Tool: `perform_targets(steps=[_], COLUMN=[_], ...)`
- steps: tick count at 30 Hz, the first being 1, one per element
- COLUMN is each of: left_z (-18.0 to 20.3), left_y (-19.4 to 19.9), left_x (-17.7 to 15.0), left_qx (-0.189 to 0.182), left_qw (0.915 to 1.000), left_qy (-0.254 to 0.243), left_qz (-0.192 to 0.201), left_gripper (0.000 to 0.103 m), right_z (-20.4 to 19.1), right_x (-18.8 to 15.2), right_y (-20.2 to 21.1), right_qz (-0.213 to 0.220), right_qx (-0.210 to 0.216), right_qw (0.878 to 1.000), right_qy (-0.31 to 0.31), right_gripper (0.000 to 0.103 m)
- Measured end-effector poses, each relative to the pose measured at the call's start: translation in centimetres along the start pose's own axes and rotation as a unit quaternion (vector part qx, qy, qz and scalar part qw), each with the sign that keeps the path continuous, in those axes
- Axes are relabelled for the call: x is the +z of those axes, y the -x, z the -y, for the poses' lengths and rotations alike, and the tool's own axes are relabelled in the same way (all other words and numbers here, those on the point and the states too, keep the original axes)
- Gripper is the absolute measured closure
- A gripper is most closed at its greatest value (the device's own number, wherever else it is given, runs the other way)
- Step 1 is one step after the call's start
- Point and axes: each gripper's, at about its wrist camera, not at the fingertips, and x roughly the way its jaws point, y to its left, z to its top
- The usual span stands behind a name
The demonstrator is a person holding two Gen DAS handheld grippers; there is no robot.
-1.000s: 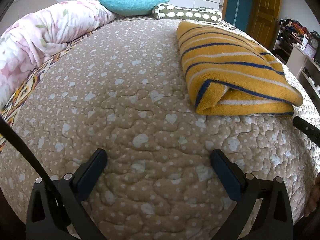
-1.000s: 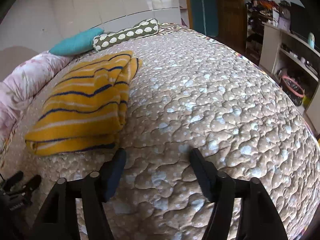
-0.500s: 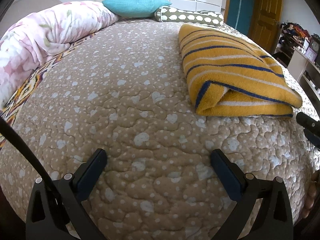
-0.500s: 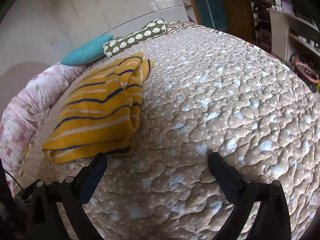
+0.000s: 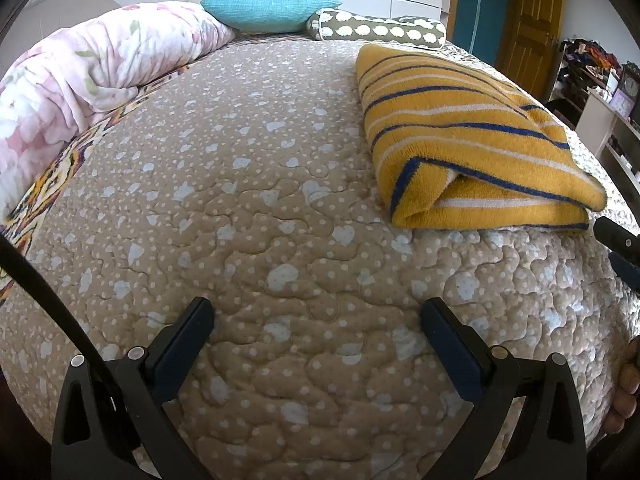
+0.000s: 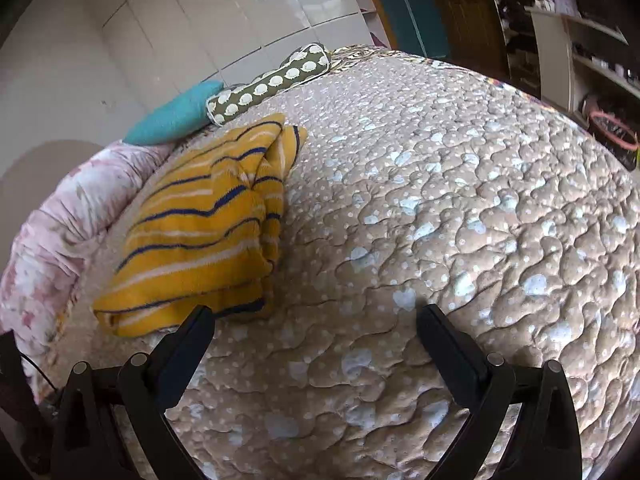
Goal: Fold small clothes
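Observation:
A yellow garment with blue and white stripes [image 5: 464, 136] lies folded on the tan quilted bed [image 5: 256, 216], right of centre in the left wrist view. It lies at the left in the right wrist view [image 6: 208, 232]. My left gripper [image 5: 318, 314] is open and empty over bare quilt, short of the garment and to its left. My right gripper [image 6: 314, 322] is open and empty, its left finger just in front of the garment's near edge. The right gripper's tip also shows at the right edge of the left wrist view [image 5: 618, 240].
A pink floral duvet [image 5: 88, 68] runs along the bed's left side. A teal pillow [image 5: 268, 10] and an olive patterned bolster [image 5: 380, 30] lie at the head. Shelves with clutter [image 6: 580, 52] and a wooden door [image 5: 528, 20] stand to the right of the bed.
The right gripper has opened wider and tilted up, with the garment now nearer its left finger. The left gripper has stayed open and drifted slightly; the garment has not moved.

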Motion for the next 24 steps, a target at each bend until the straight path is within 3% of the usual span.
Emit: perform_targets(steps=[24], left_z=[0.2], left_y=[0.2], left_x=[-0.1], left_qx=[0.01], left_qw=[0.9999], left_qy=[-0.004], left_qz=[0.003], left_gripper=[0.0], right_z=[-1.3], right_x=[-0.1], right_y=[-0.8], right_qz=[-0.009], right_qx=[-0.053], right_qw=[0.997], right_qy=[0.048], right_gripper=[0.0])
